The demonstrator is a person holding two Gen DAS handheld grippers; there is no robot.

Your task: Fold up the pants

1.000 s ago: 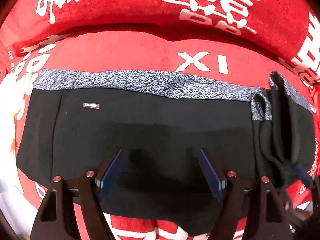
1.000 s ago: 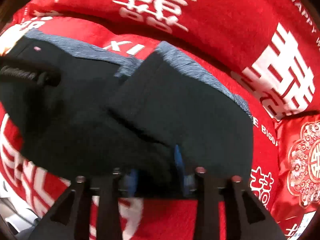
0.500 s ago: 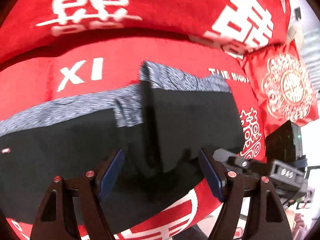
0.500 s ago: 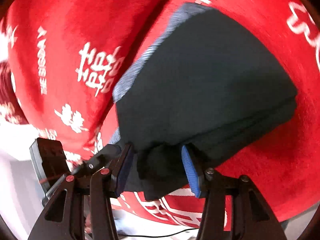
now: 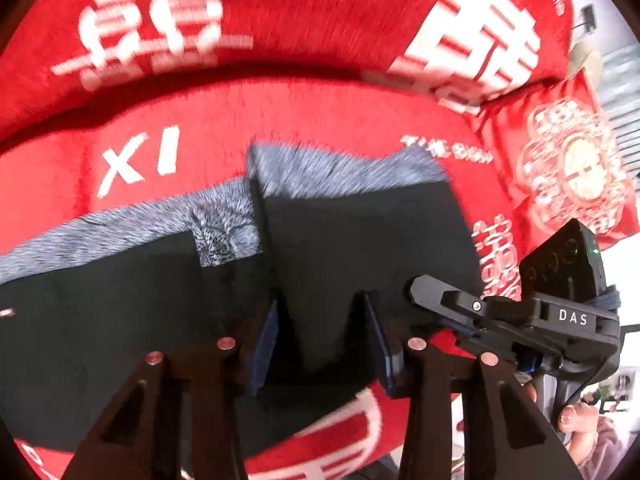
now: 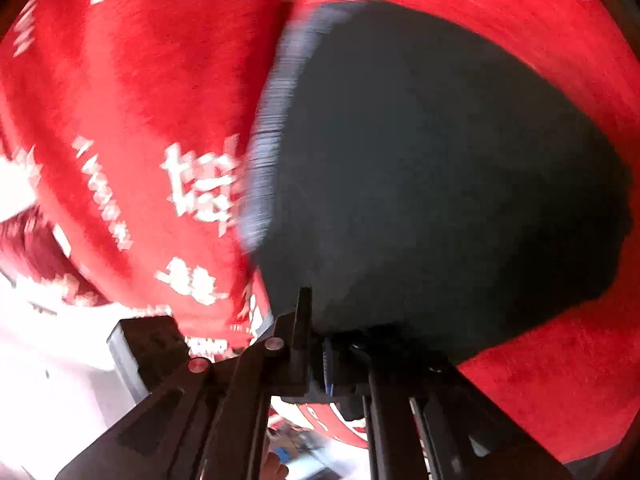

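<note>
A red plush sofa cover (image 5: 320,112) printed with white characters fills both wrist views, and a red embroidered cushion (image 5: 568,168) sits at its right end. Across the seat lie the black pants (image 5: 120,320), their grey patterned waistband (image 5: 132,224) running along the back edge; the right-hand portion is already doubled over onto the rest, so a thicker block of fabric (image 5: 360,240) rests on top of the flat layer.

The left gripper (image 5: 322,340) points steeply down at the near edge of that doubled section. Its blue pads (image 5: 266,336) stand on either side of a raised ridge of black cloth and its jaws are closing on it; whether the pads already press the cloth is hard to tell. Just to its right, the right gripper (image 6: 320,354) is pressed together on the near corner of the same folded block, seen in its own view as a dark mass (image 6: 440,160) with the waistband edge at the left. A person's fingers (image 5: 576,420) show below its handle.

The fabric looks soft, light and limp, likely to sag and slide off itself on the plush. Edges and corners, pinched through every layer, appear the safest holds; a mid-panel pinch would probably lift only the top layer.
</note>
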